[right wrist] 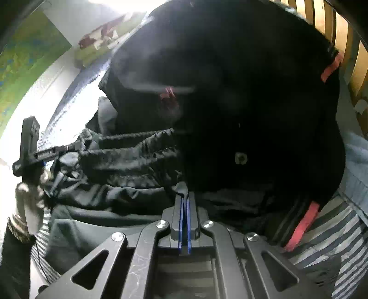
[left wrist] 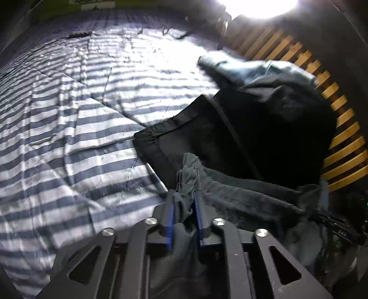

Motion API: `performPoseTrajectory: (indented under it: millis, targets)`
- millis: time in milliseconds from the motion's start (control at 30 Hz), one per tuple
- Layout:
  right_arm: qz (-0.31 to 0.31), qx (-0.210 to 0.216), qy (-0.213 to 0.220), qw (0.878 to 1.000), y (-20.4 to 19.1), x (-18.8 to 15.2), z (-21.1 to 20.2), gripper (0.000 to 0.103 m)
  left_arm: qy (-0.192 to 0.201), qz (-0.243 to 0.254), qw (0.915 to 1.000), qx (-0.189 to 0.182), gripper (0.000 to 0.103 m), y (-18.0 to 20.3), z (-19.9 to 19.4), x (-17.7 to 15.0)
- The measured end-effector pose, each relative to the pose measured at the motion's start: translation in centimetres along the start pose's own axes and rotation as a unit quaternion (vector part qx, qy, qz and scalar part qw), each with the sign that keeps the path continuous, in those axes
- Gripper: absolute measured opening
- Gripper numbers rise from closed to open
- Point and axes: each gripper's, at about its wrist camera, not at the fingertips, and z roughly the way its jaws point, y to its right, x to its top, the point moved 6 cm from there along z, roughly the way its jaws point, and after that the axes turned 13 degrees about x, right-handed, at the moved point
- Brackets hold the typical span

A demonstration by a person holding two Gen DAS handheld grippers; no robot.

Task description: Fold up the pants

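Dark pants (left wrist: 230, 202) are lying bunched on striped bedding (left wrist: 69, 138); left gripper (left wrist: 185, 197) and right gripper (right wrist: 185, 202) are each pinching a fold of them.

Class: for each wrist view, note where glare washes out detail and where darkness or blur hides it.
Left wrist view: a lamp blows out the top edge and bleaches the striped bedsheet; the far jeans are smeared. Right wrist view: the black garment is near featureless, with white glare at left.
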Motion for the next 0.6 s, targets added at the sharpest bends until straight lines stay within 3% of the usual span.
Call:
performPoseTrajectory:
  millis: [133, 267, 400, 600]
  targets:
    - [-0.031, 0.010, 0.025, 0.999, -2.9, 0.7, -2.6, 0.002, 0.049, -0.028, 0.9984, -0.011, 0.012, -1.3, -5.2, -0.3]
    - [-0.082, 0.006, 0.051, 0.995, -7.4, 1.4, -5.8, 0.002, 0.105, -0.059, 0.9927, -0.004, 0.012, -3.5, -12.8, -0.8]
    - [-0.154, 0.010, 0.089, 0.984, -14.9, 2.9, -9.7, 0.002, 0.197, -0.101, 0.9751, -0.007, 0.011, -6.7, -24.4, -1.4]
    - [-0.273, 0.018, 0.183, 0.944, -30.1, 5.6, -19.0, 0.002, 0.312, -0.132, 0.9409, -0.004, 0.011, -9.6, -44.3, -6.1]
